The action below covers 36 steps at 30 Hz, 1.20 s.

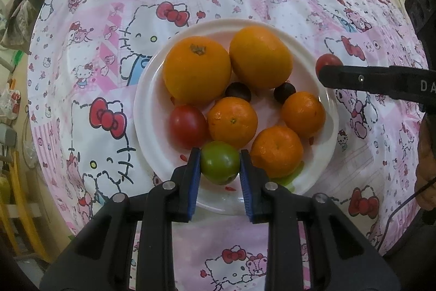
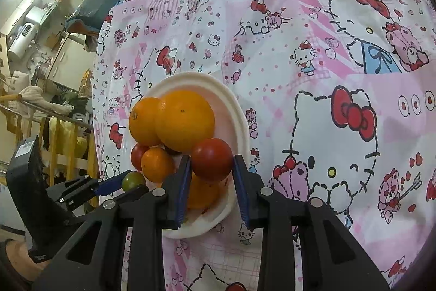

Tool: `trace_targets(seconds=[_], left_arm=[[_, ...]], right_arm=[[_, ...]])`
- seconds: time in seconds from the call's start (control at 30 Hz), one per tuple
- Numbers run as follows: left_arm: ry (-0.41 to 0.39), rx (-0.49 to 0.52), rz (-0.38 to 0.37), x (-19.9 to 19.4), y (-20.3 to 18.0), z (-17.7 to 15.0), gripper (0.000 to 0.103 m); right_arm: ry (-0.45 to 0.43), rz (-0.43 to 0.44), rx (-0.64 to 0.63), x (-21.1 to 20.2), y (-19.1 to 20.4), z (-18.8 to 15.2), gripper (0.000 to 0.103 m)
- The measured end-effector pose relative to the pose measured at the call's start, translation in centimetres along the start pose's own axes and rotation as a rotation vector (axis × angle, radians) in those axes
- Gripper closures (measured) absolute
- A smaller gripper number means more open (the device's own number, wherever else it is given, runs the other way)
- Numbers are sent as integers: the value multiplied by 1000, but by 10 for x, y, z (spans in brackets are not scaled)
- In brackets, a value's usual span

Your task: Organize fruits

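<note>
A white plate (image 1: 152, 111) on the table holds two large oranges (image 1: 196, 69), three small mandarins (image 1: 232, 122), a red tomato (image 1: 187, 126) and two dark plums (image 1: 237, 91). My left gripper (image 1: 220, 162) is shut on a green tomato (image 1: 220, 162) over the plate's near edge. My right gripper (image 2: 211, 164) is shut on a red tomato (image 2: 212, 159) at the plate's right rim (image 2: 239, 116); it also shows in the left wrist view (image 1: 328, 62) behind the right gripper's finger (image 1: 368, 79).
A pink and white Hello Kitty cloth (image 1: 109, 45) covers the round table. Clutter, a chair and shelves stand beyond the table's left edge (image 2: 54, 72). The left gripper shows at the lower left of the right wrist view (image 2: 117, 187).
</note>
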<state>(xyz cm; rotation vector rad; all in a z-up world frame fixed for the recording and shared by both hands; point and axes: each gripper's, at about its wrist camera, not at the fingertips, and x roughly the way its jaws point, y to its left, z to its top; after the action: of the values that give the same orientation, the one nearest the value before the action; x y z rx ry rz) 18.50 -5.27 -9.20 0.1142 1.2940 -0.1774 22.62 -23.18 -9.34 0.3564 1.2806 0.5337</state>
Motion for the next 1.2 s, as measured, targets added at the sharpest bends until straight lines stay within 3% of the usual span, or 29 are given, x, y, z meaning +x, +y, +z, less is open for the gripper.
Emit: trace_targets(seconds=[0.1,0.17,0.23,0.33,0.4,0.47,0.53,0.77,1.07,1.2], left_arm=[[5,0,-7,2,0,0,77],[10,-2,-7,3,1,-1,68],[-5,-8,-9,0,1,-1,52],[-22,0,-3,-4,0,0,44],[-25,0,4,-5,0,0,39],[-28,-2,1,-6,-1,0,33],[-36,-3,-2,-8,-1,0,25],[-89,-15,-4,-23,0,0,24],[-247,-112,23,-64,16,-6,23],[-296,-169,16,-83,25,-13,2]], right_arm=[[2,-3,-1,1,1,0,69],[3,-5,-2,1,1,0,69],[4,-12,-7,1,2,-1,69],[5,-18,-12,2,3,0,68],[3,-19,-12,1,3,0,52],[-17,-17,-18,-3,6,0,28],[-29,-18,-35,-6,9,0,24],[-48,-9,-58,-16,19,1,11],[-178,-27,-85,-56,36,-5,1],[-235,-44,-105,-80,45,-19,0]])
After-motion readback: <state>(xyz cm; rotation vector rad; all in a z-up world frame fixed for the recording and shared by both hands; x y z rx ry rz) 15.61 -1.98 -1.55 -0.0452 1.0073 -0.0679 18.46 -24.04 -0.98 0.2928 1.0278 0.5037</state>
